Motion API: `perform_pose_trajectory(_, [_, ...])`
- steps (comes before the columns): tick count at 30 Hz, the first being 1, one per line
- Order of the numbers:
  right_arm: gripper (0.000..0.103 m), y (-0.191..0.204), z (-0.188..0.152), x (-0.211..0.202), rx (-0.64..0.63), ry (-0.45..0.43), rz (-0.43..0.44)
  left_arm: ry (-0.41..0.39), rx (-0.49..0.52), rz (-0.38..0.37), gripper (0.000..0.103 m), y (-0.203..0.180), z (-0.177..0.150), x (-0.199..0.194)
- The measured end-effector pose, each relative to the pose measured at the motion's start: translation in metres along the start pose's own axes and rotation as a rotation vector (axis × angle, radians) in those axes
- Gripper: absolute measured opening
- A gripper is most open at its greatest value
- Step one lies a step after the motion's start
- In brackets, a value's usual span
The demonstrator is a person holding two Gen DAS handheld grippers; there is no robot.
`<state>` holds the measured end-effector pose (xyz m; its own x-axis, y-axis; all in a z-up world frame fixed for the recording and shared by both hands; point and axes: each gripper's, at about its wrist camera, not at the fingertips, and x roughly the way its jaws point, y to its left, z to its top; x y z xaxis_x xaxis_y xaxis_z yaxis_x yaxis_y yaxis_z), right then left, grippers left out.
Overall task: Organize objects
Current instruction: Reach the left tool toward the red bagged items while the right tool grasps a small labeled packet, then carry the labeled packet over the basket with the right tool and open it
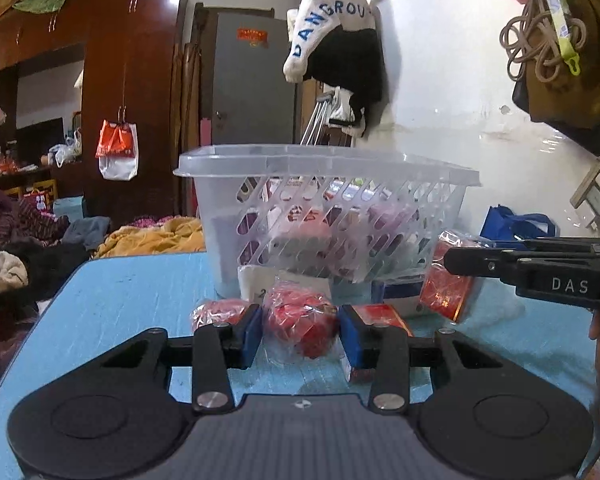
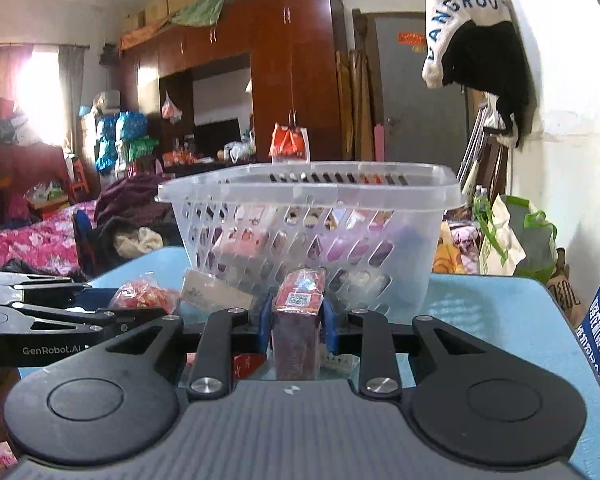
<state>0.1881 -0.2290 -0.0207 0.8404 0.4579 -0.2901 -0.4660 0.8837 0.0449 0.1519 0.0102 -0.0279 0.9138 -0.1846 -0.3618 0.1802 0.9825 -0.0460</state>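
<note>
Surface (image 1: 112, 292) blue, carries clear slotted basket (image 1: 328, 216) holding wrapped items, blurred. Right tongs (image 2: 296, 326) pinch upright red box (image 2: 298, 320) before basket. Left tongs (image 1: 300, 334) spread around red wrapped bundle (image 1: 300, 320), seemingly not touching.

Both wrist cameras sit low, just above the blue tabletop (image 1: 120, 300), each looking forward along its own tool toward the clear basket (image 1: 324, 168) close ahead. The left view faces it from the left, the right view from the right. Both share the basket, wardrobe (image 2: 296, 60) and hanging jacket (image 2: 472, 28).
</note>
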Motion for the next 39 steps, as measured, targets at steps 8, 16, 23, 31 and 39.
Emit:
perform_pose_trajectory(8, [0.029, 0.003, 0.001, 0.000, -0.005, -0.025, -0.004, -0.048, 0.007, -0.003, 0.045, 0.000, -0.001, -0.006])
perform_pose_trajectory(16, [0.029, 0.004, -0.001, -0.006, -0.004, -0.070, -0.013, -0.084, 0.010, 0.001, 0.045, 0.001, -0.002, -0.012])
perform_pose_trajectory(23, [0.029, 0.016, 0.058, -0.033, -0.051, -0.235, -0.009, -0.212, -0.061, -0.042, 0.045, 0.005, 0.050, -0.027])
perform_pose_trajectory(31, [0.029, 0.004, 0.130, 0.046, -0.134, -0.149, -0.095, -0.146, -0.084, 0.018, 0.045, 0.001, 0.150, 0.037])
perform_pose_trajectory(39, [0.101, 0.003, 0.113, 0.056, -0.135, -0.119, -0.163, -0.018, -0.052, 0.140, 0.082, 0.004, 0.142, 0.089])
